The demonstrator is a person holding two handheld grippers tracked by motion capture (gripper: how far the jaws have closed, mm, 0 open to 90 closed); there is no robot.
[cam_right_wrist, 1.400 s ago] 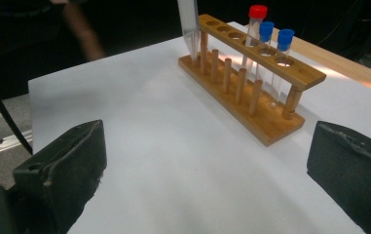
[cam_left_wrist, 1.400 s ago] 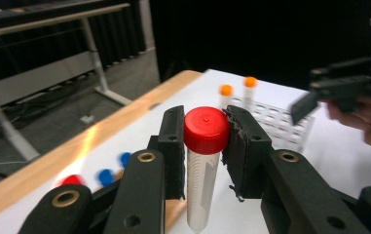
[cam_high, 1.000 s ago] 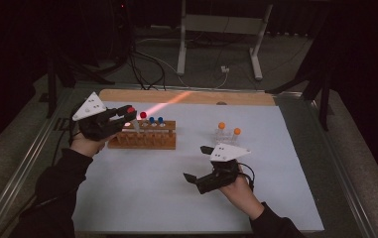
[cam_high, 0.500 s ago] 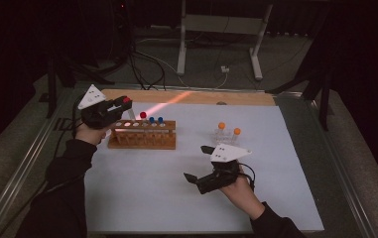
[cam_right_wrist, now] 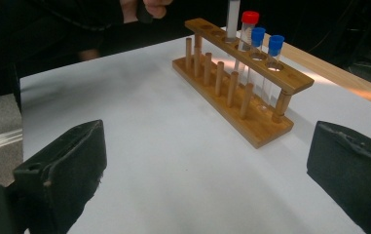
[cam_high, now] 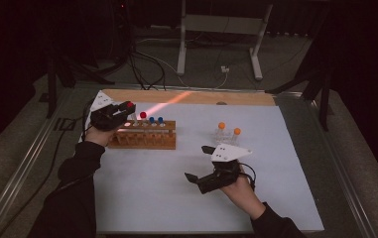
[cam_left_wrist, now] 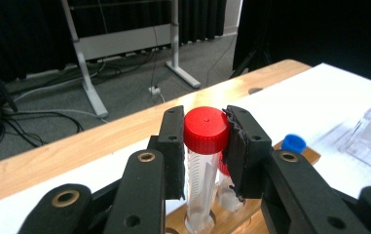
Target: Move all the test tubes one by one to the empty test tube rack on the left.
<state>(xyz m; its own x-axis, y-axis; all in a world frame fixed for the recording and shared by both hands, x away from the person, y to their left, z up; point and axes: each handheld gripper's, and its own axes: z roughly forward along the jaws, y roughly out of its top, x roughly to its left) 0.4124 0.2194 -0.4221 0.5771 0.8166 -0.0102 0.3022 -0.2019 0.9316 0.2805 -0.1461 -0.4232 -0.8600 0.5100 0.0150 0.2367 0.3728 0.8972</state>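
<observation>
My left gripper [cam_high: 125,110] is shut on a clear tube with a red cap [cam_left_wrist: 205,130], held upright by its cap over the left end of the wooden rack [cam_high: 147,141]. The tube's lower end stands in a rack hole [cam_left_wrist: 200,217]. A second red-capped tube [cam_high: 143,115] and two blue-capped tubes [cam_high: 156,120] stand in the rack just beyond it. My right gripper [cam_high: 195,162] rests low over the white mat at the front right. It is open, its pads [cam_right_wrist: 66,165] wide apart with nothing between them, and it faces the rack [cam_right_wrist: 251,122].
Two orange-capped tubes [cam_high: 228,129] stand in a clear holder [cam_high: 225,141] at the right of the white mat [cam_high: 176,198]. A wooden strip [cam_high: 186,96] runs along the mat's far edge. Metal rails border the table [cam_high: 23,168].
My left gripper has shifted slightly right and come down with the red-capped tube over the rack's left end. The right gripper has stayed where it was.
</observation>
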